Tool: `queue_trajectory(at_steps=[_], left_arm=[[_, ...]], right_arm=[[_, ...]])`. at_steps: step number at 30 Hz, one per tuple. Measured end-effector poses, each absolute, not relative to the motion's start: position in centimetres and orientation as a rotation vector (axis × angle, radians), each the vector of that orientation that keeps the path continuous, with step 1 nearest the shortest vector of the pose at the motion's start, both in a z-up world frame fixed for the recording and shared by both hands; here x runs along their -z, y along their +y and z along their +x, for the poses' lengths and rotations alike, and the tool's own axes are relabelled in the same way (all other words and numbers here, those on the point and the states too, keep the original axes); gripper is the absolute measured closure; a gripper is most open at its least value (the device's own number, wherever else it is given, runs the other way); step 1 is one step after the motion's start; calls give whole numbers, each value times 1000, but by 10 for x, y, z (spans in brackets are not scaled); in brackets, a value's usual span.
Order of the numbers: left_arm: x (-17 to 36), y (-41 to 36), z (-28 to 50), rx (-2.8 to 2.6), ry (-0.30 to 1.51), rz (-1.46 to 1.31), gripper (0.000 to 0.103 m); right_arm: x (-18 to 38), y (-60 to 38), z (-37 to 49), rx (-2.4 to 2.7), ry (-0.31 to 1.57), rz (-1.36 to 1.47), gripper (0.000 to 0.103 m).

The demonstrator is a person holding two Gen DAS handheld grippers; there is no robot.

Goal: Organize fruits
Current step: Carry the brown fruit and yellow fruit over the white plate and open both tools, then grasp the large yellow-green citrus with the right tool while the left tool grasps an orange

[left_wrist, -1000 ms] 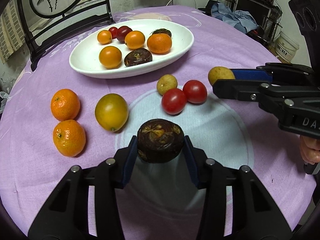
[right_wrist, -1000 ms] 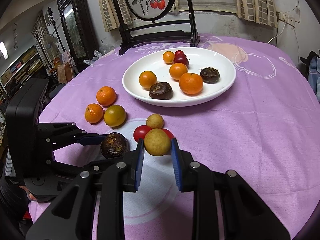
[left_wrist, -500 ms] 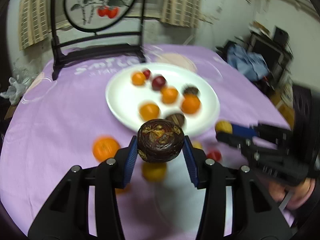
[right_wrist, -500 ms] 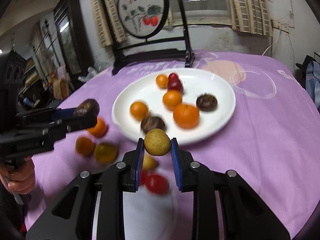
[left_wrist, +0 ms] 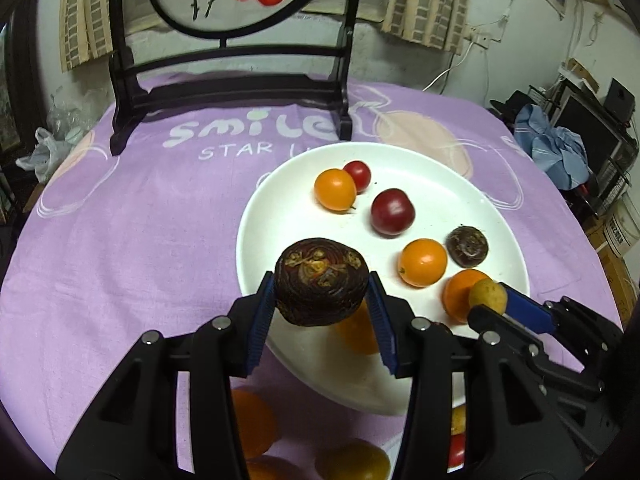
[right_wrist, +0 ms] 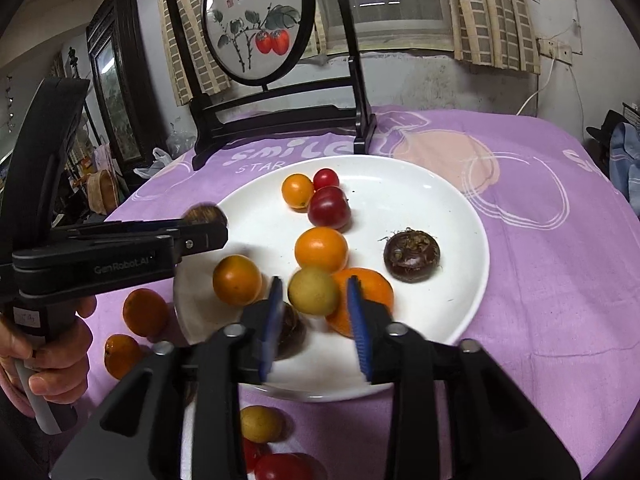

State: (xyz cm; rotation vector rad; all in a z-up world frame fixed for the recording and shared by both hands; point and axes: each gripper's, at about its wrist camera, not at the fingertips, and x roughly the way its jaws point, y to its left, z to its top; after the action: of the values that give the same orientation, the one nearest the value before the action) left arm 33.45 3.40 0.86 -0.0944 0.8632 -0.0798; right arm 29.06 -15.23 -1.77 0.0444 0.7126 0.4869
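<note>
Left gripper (left_wrist: 322,300) was clamped on a dark brown water chestnut (left_wrist: 321,282), both blue pads touching its sides, fruit held above the near-left rim of the white plate (left_wrist: 256,216). In the right wrist view the same gripper (right_wrist: 208,236) came in from the left with the chestnut (right_wrist: 204,215) just over the plate's left edge.

Right gripper (right_wrist: 314,300) had its jaws spread. A small yellow-green round fruit (right_wrist: 314,291) sat between the pads, with a visible gap on the right-hand side; contact on the left side couldn't be told. It hung over the near part of the plate (right_wrist: 460,208), directly in front of a large orange (right_wrist: 372,288). From the left wrist view the right gripper (left_wrist: 486,300) reached in from the right, that fruit (left_wrist: 487,295) at its tip.

Ahead of both grippers on the plate: two small orange fruits (right_wrist: 321,249) (right_wrist: 297,191), a dark red plum-like fruit (right_wrist: 329,207), a cherry tomato (right_wrist: 326,179), another water chestnut (right_wrist: 412,256), one more orange fruit (right_wrist: 237,279) nearer the left rim. Open white surface lay far right and far back of the plate.

Below the grippers on the purple tablecloth (right_wrist: 560,280): two mandarins (right_wrist: 145,312) (right_wrist: 120,354) at left, a yellow fruit (right_wrist: 260,424) and red tomatoes (right_wrist: 280,466) near the plate's near rim.

Held chestnut looked ridged, with tan flaky scars on top.
</note>
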Motion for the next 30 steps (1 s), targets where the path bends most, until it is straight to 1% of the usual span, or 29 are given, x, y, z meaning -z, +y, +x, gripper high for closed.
queue_trajectory(at_steps=[1, 3, 5, 6, 7, 10, 16, 18, 21, 25, 30], left_arm=[[-10, 36, 332, 79, 856, -95, 35], [-19, 39, 325, 72, 824, -93, 28], [-36, 47, 313, 77, 790, -113, 23], [-44, 51, 308, 75, 772, -125, 16], [-52, 56, 301, 64, 748, -137, 12], [-65, 72, 281, 11, 694, -167, 5], [-42, 94, 245, -112, 697, -123, 5], [-33, 104, 233, -137, 714, -110, 5], [-25, 117, 219, -178, 731, -104, 5], [-22, 133, 210, -217, 740, -147, 5], [-22, 134, 209, -224, 739, -162, 5]], right_arm=[[17, -154, 290, -484, 715, 53, 60], [10, -159, 283, -489, 691, 75, 59], [4, -163, 276, -496, 669, 79, 59], [1, -164, 272, -505, 664, 82, 58], [0, -164, 270, -515, 662, 85, 57], [-1, -160, 261, -538, 669, 81, 52], [4, -132, 238, -602, 682, -17, 49], [5, -118, 227, -635, 672, -78, 46], [11, -97, 215, -660, 669, -179, 46], [24, -74, 208, -673, 710, -262, 45], [37, -60, 210, -679, 755, -280, 45]])
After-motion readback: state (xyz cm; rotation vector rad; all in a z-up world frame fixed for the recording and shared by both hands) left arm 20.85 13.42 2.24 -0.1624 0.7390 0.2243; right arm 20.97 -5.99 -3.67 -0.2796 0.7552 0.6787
